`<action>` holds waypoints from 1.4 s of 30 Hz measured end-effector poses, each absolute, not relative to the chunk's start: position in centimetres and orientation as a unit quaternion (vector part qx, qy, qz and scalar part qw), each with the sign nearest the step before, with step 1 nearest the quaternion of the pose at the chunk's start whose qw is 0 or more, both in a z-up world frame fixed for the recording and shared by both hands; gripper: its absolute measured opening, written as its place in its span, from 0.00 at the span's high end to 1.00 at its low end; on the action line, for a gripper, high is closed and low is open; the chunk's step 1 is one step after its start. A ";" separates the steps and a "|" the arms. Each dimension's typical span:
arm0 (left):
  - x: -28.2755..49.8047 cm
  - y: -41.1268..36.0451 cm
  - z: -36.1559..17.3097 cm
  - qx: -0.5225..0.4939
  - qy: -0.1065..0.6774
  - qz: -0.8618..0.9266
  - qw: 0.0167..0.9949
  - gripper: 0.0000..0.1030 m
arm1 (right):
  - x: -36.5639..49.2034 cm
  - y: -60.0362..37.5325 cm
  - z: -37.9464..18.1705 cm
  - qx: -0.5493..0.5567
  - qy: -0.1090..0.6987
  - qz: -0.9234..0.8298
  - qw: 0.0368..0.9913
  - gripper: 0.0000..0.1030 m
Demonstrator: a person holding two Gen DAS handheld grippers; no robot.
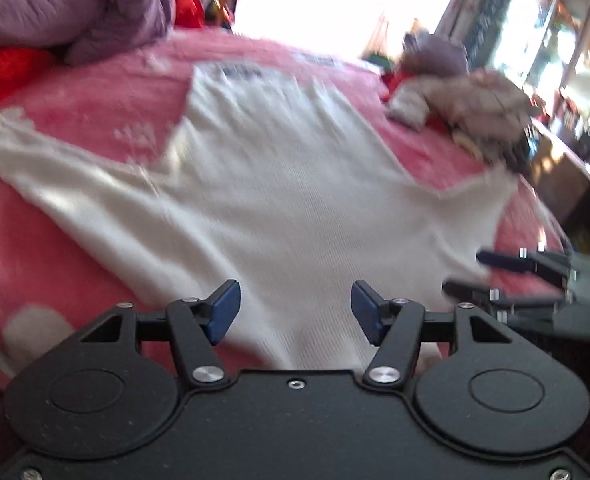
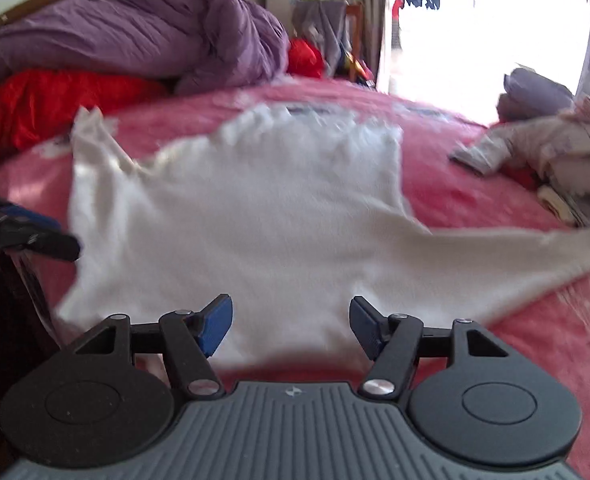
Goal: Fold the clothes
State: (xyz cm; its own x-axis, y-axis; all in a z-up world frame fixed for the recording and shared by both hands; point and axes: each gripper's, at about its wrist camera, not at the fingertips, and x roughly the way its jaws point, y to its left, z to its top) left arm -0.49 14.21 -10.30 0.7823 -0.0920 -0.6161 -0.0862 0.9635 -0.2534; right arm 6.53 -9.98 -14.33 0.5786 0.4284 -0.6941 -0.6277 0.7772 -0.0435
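Where both claws gape, white sweater (image 1: 279,200) lies ahead.

L (image 1: 295,312) + R (image 2: 291,326) hand-held gripper — agape

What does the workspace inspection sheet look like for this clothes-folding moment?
Surface: pink bedspread with a pale pattern.
Job's things: white knit top spread flat, both sleeves out sideways.
Clutter: purple quilt bunched on red fabric; beige clothes pile at the far right.
Grippers: left gripper and right gripper both empty, jaws open over the top's near edge.
Cables: nothing seen.
Surroundings: bright window; shelves.
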 end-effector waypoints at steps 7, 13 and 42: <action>3.3 18.8 -16.4 -0.197 0.429 0.067 0.879 0.43 | 5.6 -7.8 -16.0 -0.133 0.353 0.333 0.864 0.37; 1.1 17.4 -12.6 -0.196 0.361 0.044 0.911 0.41 | 4.8 -9.4 -14.9 -0.101 0.355 0.337 0.866 0.36; 1.8 14.6 -17.7 -0.360 0.417 0.027 0.834 0.27 | 6.6 -11.1 -12.3 0.007 0.317 0.304 0.899 0.35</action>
State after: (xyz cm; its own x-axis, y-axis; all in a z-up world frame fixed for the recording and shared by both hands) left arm 1.80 14.58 -17.67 0.6505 -0.2544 -0.7156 -0.3456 0.7398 -0.5772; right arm 6.60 -11.12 -12.32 0.6148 0.5501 -0.5651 -0.5412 0.8155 0.2051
